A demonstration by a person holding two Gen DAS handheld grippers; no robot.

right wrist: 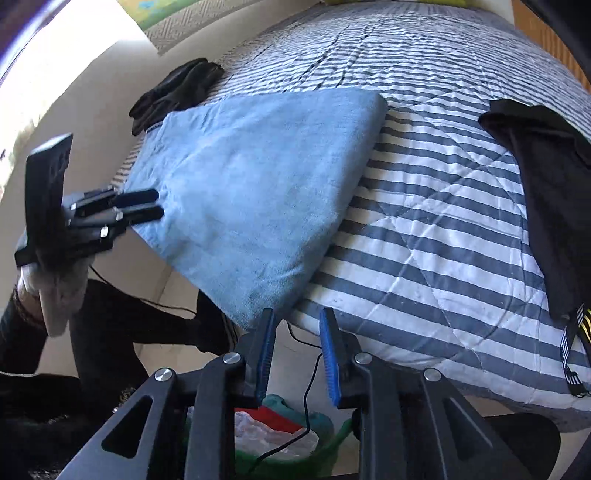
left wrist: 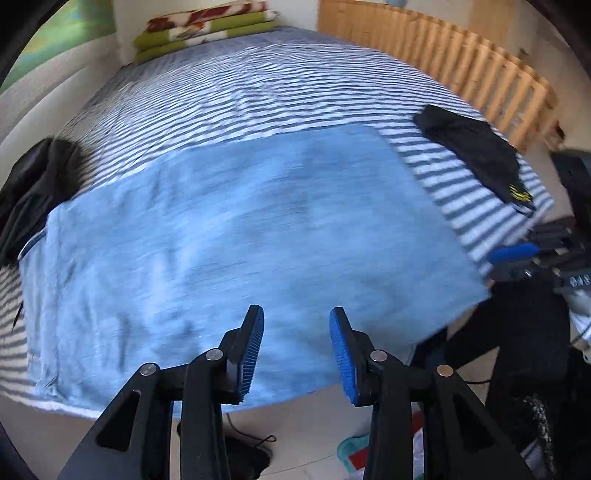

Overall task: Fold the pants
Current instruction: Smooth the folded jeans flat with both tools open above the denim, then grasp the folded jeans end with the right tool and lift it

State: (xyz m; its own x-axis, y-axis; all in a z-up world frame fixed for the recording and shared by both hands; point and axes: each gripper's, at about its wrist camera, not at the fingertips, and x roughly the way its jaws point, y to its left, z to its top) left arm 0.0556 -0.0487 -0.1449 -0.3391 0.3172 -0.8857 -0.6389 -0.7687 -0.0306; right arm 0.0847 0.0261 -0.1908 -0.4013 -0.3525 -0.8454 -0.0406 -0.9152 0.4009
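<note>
Light blue pants point(left wrist: 240, 229), folded into a broad flat rectangle, lie on the striped quilt and hang over the bed's near edge. My left gripper point(left wrist: 297, 314) hovers over that near edge, open, with nothing between its blue pads. The right wrist view shows the pants point(right wrist: 251, 177) from their right side, with the left gripper point(right wrist: 147, 206) at their near left edge. My right gripper point(right wrist: 297, 314) stands open just off the pants' near corner, holding nothing. It also appears at the right of the left wrist view as the right gripper point(left wrist: 517, 253), beside the bed edge.
The striped quilt point(right wrist: 424, 229) covers the bed. A black garment point(left wrist: 476, 155) lies right of the pants, and another dark bundle point(left wrist: 33, 184) lies left. Folded blankets point(left wrist: 207, 29) sit at the far end, with a wooden slatted rail point(left wrist: 461, 62) behind. A basket of cloth point(right wrist: 280, 435), a cable and a person's dark legs point(right wrist: 110, 321) are below.
</note>
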